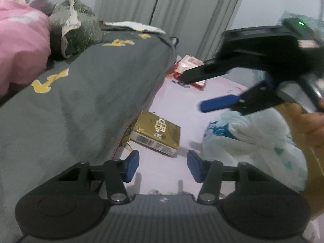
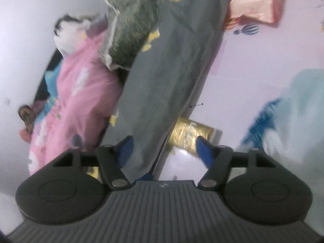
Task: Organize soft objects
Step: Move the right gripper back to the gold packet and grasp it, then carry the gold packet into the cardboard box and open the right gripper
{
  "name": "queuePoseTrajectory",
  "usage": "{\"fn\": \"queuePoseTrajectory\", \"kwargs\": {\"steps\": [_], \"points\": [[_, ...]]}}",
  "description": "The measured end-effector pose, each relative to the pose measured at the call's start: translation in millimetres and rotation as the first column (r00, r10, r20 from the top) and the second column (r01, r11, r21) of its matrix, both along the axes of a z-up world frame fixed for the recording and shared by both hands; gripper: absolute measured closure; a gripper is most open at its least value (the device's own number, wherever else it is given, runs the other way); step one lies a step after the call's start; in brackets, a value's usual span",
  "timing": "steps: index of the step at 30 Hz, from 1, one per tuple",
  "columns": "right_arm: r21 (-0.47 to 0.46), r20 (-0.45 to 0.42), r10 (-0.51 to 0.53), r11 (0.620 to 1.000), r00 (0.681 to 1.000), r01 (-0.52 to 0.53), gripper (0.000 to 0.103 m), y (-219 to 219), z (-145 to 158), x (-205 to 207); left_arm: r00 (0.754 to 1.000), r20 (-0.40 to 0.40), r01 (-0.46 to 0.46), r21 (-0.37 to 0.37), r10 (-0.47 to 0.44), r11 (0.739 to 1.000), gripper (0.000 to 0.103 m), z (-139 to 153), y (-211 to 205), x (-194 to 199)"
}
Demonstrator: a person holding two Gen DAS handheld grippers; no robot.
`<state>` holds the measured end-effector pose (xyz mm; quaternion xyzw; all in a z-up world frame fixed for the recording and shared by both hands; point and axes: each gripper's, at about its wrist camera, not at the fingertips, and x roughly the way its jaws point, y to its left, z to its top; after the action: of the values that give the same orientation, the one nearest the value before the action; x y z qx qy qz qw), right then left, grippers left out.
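Most of the tidying looks undone: grey blanket (image 1: pixel 85 93) still sprawls over the pink sheet (image 1: pixel 162 105), white cloth (image 1: pixel 253 141) beside it. Left gripper (image 1: pixel 163 166) and right gripper (image 2: pixel 164 147) both gape, holding nothing.

gold packet (image 2: pixel 190 135) half hidden under grey cloth (image 2: pixel 168 77), white-blue bundle (image 2: pixel 287 111) blurred, cut by edge

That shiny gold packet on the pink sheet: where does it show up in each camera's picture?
Left wrist view: gold packet lies centre, just right of the grey quilt.
Right wrist view: gold packet sits lower centre, again right of the quilt.
Shared landmark: the grey quilt's edge.
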<state>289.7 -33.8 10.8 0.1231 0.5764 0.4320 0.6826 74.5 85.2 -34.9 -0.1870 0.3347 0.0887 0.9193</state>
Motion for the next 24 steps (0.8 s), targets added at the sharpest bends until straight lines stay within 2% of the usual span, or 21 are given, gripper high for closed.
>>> {"fn": "queuePoseTrajectory", "kwargs": {"steps": [1,3,9,13,19,24], "points": [[-0.013,-0.005,0.011,1.000,1.000,-0.011,0.050,10.7,-6.7,6.1,1.000,-0.008,0.001,-0.011,-0.001,1.000,0.053,-3.3,3.1,5.0],[-0.044,-0.004,0.025,0.999,1.000,-0.025,0.053,30.2,-20.7,16.4,1.000,-0.021,0.011,-0.017,-0.012,1.000,0.052,-7.9,6.2,13.5],[-0.106,0.001,0.033,0.994,0.999,-0.033,0.052,53.1,-57.9,36.4,0.995,-0.087,0.046,-0.036,-0.049,0.998,0.050,-24.5,8.2,37.8],[-0.143,-0.079,0.032,0.989,0.996,-0.043,0.052,48.7,-81.4,35.8,0.995,-0.095,0.040,-0.040,-0.043,0.998,0.048,-30.2,12.1,44.9],[-0.136,-0.118,0.097,0.984,0.988,-0.113,0.051,35.5,-86.9,18.5,0.993,-0.101,0.061,-0.035,-0.064,0.998,0.039,-29.5,9.2,53.8],[-0.121,-0.124,0.094,0.987,0.988,-0.109,0.053,26.9,-87.4,11.0,0.995,-0.090,0.053,-0.010,-0.053,0.999,0.039,-20.4,6.1,55.5]]}}
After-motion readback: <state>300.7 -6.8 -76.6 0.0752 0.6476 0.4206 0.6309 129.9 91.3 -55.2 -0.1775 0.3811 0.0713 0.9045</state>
